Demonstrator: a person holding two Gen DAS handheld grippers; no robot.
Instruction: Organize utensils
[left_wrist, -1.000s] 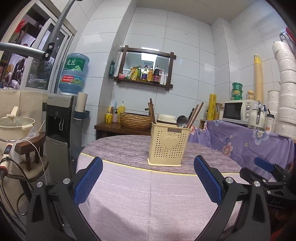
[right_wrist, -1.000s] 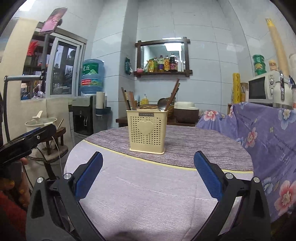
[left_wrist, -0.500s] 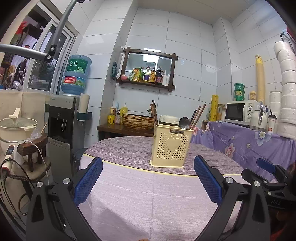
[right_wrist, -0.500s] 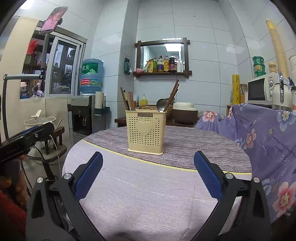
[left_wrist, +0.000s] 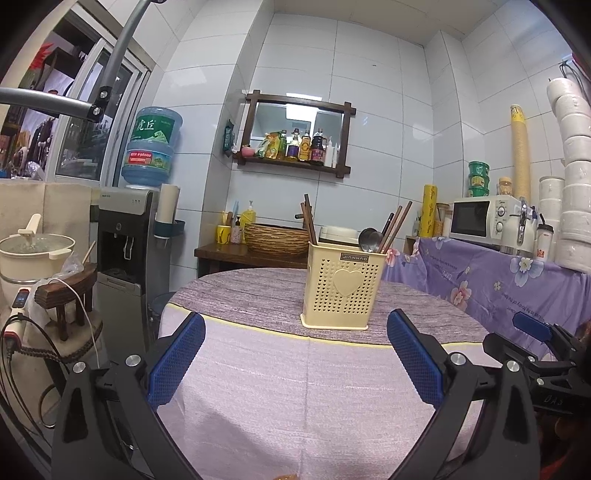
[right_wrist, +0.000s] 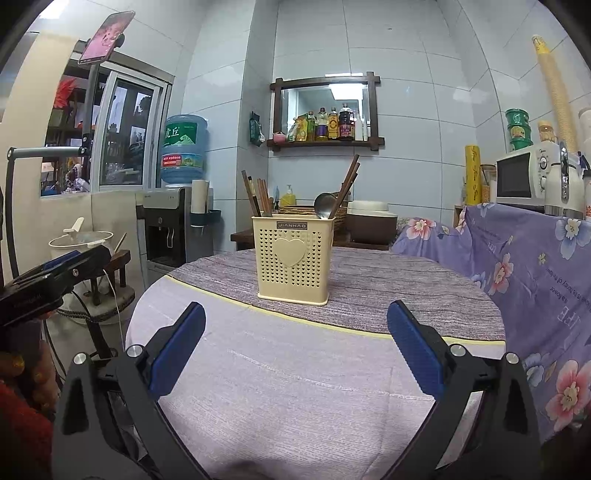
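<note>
I see the cream perforated utensil holder (left_wrist: 341, 290) standing upright on the round table (left_wrist: 295, 387), on its darker purple cloth just behind the yellow stripe. Chopsticks (right_wrist: 258, 197) lean at the holder's left end; a metal ladle (right_wrist: 325, 205) and more chopsticks lean at its right. My left gripper (left_wrist: 295, 360) and right gripper (right_wrist: 295, 349) hover in front of the holder, jaws spread wide, holding nothing.

I see a round worktop (left_wrist: 258, 387) under a lilac cloth (right_wrist: 295, 406); on it stands only a cream utensil holder (left_wrist: 341, 291), upright
</note>
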